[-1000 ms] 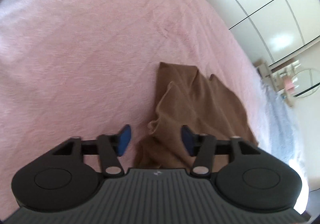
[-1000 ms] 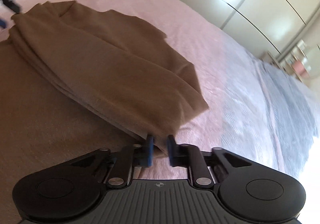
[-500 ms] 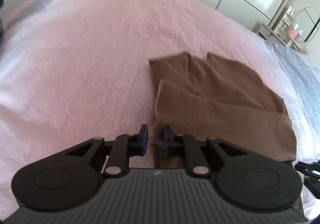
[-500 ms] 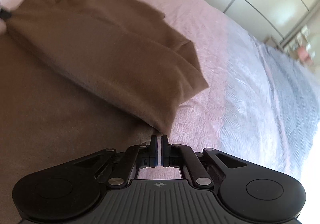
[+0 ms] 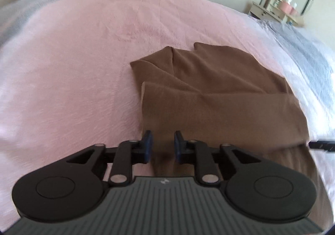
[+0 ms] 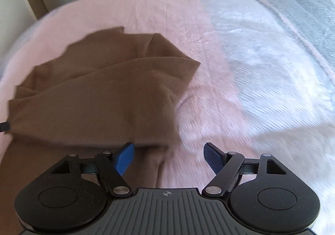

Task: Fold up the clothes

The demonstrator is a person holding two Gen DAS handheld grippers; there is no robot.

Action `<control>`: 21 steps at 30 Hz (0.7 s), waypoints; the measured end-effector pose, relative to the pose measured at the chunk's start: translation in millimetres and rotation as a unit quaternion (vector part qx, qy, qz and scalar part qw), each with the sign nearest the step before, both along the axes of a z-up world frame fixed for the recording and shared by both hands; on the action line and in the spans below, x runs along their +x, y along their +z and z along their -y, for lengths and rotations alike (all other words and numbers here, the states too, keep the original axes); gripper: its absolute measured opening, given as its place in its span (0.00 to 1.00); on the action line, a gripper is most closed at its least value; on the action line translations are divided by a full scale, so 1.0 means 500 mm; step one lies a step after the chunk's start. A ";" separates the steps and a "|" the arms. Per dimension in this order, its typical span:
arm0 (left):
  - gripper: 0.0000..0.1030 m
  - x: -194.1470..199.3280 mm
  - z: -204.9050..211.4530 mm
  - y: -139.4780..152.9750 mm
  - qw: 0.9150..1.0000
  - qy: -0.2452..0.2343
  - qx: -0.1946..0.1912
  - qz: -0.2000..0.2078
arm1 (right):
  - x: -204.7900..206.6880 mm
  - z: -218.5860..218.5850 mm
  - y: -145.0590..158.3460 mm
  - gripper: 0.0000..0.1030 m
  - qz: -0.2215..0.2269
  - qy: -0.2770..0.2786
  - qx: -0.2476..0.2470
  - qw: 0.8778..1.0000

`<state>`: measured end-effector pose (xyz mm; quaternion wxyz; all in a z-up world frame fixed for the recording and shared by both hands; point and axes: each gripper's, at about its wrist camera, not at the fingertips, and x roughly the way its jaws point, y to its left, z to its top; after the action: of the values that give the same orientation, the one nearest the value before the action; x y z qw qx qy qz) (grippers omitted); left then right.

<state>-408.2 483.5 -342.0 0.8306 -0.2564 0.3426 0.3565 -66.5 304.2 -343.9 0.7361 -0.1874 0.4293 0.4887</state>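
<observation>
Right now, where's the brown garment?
The brown fabric garment lies folded on the pink bedspread, just ahead of both grippers, left of the grey-white blanket.

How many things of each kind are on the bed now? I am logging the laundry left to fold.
Brown garment, partly folded: 1
Pink bedspread under it: 1
Grey-white blanket beside the pink one: 1
Total: 3
</observation>
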 end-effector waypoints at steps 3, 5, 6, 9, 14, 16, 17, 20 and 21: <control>0.17 -0.021 0.065 0.016 0.999 -0.030 -0.015 -0.005 | -0.047 0.050 0.034 0.62 0.009 0.037 0.023 0.999; 0.17 -0.024 0.108 0.009 0.998 -0.042 -0.040 -0.021 | -0.093 0.068 0.040 0.61 -0.001 0.069 0.022 0.997; 0.17 -0.022 0.132 0.002 0.997 -0.052 -0.049 -0.038 | -0.119 0.076 0.037 0.61 -0.004 0.085 0.011 0.996; 0.17 -0.043 0.216 -0.012 0.991 -0.067 -0.069 -0.096 | -0.194 0.118 0.016 0.61 0.000 0.107 -0.050 0.993; 0.16 -0.144 0.344 0.007 0.974 -0.043 -0.137 -0.175 | -0.282 0.267 0.030 0.62 -0.018 0.093 -0.150 0.984; 0.17 -0.171 0.369 0.031 0.964 -0.026 -0.176 -0.196 | -0.303 0.308 0.042 0.62 -0.040 0.074 -0.192 0.978; 0.19 -0.177 0.376 0.047 0.959 -0.017 -0.188 -0.210 | -0.313 0.328 0.049 0.62 -0.052 0.064 -0.213 0.974; 0.25 -0.171 0.381 0.108 0.956 0.007 -0.185 -0.228 | -0.332 0.345 0.097 0.62 -0.068 0.047 -0.221 0.972; 0.28 -0.164 0.380 0.133 0.957 0.012 -0.180 -0.228 | -0.334 0.338 0.121 0.62 -0.066 0.043 -0.211 0.974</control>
<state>-490.2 293.5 -275.7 0.6662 -0.3175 0.5780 0.3483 -233.4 135.4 -283.6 0.6282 -0.3245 0.5618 0.4293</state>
